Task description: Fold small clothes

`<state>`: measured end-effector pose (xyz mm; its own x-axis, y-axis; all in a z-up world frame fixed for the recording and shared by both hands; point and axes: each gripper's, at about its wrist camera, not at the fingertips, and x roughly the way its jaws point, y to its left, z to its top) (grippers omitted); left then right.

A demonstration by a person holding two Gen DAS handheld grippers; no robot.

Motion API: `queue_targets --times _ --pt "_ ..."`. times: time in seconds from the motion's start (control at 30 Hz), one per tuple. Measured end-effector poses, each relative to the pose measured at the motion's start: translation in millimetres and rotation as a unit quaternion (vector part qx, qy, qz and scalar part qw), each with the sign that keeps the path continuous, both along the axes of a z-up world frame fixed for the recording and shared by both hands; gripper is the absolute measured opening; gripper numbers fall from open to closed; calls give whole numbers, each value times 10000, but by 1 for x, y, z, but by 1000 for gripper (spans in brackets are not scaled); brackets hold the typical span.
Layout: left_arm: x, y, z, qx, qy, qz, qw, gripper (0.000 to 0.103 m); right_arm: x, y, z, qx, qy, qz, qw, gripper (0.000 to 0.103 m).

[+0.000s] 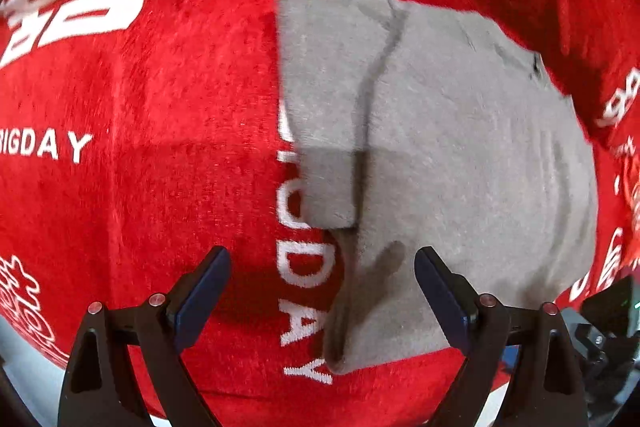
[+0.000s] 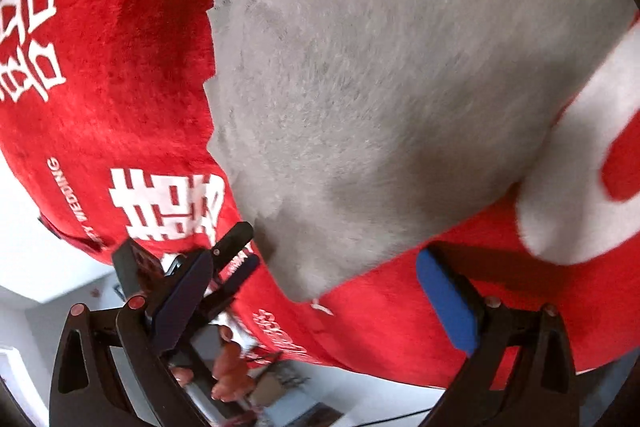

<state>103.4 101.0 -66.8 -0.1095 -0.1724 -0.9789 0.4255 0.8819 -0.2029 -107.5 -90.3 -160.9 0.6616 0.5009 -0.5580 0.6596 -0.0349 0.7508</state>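
**A:** Start with the tongs. What are they doing?

**B:** The left gripper (image 1: 322, 291) has its fingers spread wide and grips nothing; the near corner of the grey garment (image 1: 460, 163) lies on the cloth between them, not pinched. The right gripper (image 2: 336, 279) is also spread apart and empty, hanging just over the garment's near edge.

**A:** And the garment itself?

**B:** It lies flat on the red cloth (image 1: 160, 107) with white lettering. In the left view one side panel, perhaps a sleeve, is already turned in over the body, leaving a straight edge on that side.

**A:** So how far along is it?

**B:** Partly, I'd judge. One fold looks made, but the piece is still broad and spread out. The other side and a final fold across appear left to do.

**A:** Anything else near?

**B:** In the right view the other tool and a hand (image 2: 230, 371) show at the cloth's edge.
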Motion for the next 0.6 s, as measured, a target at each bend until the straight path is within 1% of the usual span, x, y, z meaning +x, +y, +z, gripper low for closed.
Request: queue_targets --times 0.1,0.2,0.23,0.27,0.3,0.33,0.37,0.4,0.43,0.5,0.57,0.6 --pt "9 7 0 -108 76 165 9998 93 12 4 -2 60 -85 -8 9999 101" --pt "17 11 -1 -159 69 201 9996 93 23 5 -5 213 -187 -103 9995 100" --pt "19 12 -2 -182 87 206 9996 93 25 6 -6 285 -213 -137 9993 94" --pt "21 12 -3 -222 126 225 9994 93 29 6 -8 384 -209 -167 9989 79" --pt "19 15 -2 -260 155 249 9992 93 32 7 -11 483 -154 -164 9986 70" --pt "20 18 -2 -340 222 306 9987 93 33 7 -13 555 -133 -170 9982 50" --pt "22 19 -3 -453 312 379 9978 93 34 7 -15 640 -168 -209 9976 22" --pt "22 21 -3 -604 427 468 9962 93 35 6 -16 664 -181 -230 9974 11" --pt "23 22 -4 -717 517 539 9946 93 35 4 -14 671 -226 -250 9972 9" --pt "27 28 -4 -963 724 676 9904 93 36 -2 -4 667 -484 -294 9962 9" --pt "31 29 -5 -1293 961 747 9841 93 40 -10 11 567 -787 -245 9950 9" --pt "32 29 -5 -1397 1035 747 9819 93 43 -14 19 485 -900 -176 9946 9"
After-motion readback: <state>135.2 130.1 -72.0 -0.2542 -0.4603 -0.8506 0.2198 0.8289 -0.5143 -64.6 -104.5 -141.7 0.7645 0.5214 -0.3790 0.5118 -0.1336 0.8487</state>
